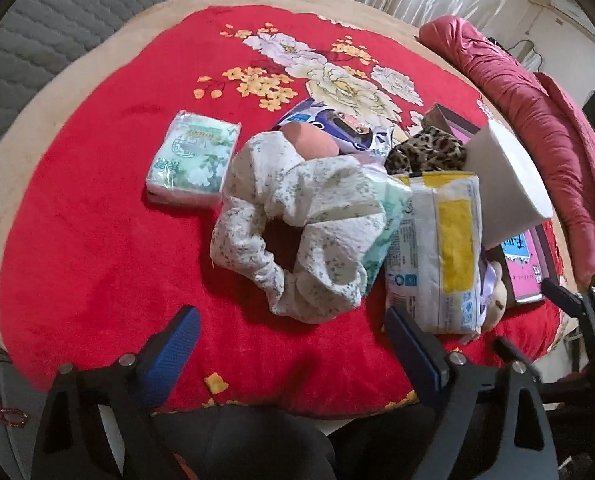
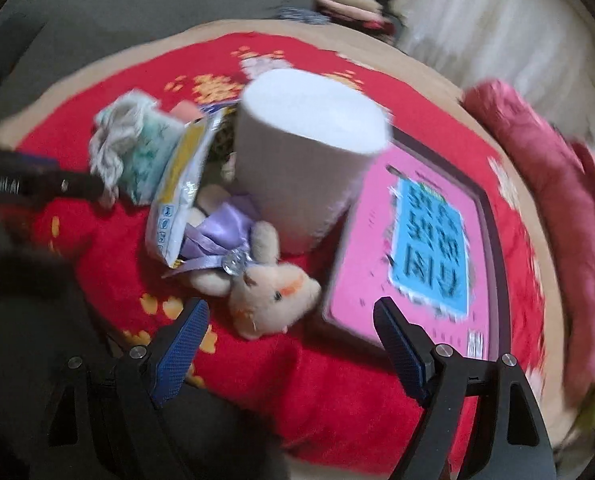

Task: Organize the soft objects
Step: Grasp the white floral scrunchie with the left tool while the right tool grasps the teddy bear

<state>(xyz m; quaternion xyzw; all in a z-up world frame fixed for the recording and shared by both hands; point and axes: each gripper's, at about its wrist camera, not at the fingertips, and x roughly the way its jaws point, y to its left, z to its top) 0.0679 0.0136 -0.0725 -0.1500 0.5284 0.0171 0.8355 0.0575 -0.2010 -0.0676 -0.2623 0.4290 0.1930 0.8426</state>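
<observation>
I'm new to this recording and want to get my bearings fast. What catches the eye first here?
The bright red floral blanket fills both views. At its middle lies a heap of soft things: a crumpled white floral cloth, a yellow-and-white packet and a tall white paper roll. Nearer the open right gripper, a plush toy in a purple dress lies beside a pink box.

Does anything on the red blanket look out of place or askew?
Yes. The white paper roll stands tilted, partly on the pink box. The plush rabbit lies on its side, partly under the yellow-and-white pack, which leans askew.
</observation>
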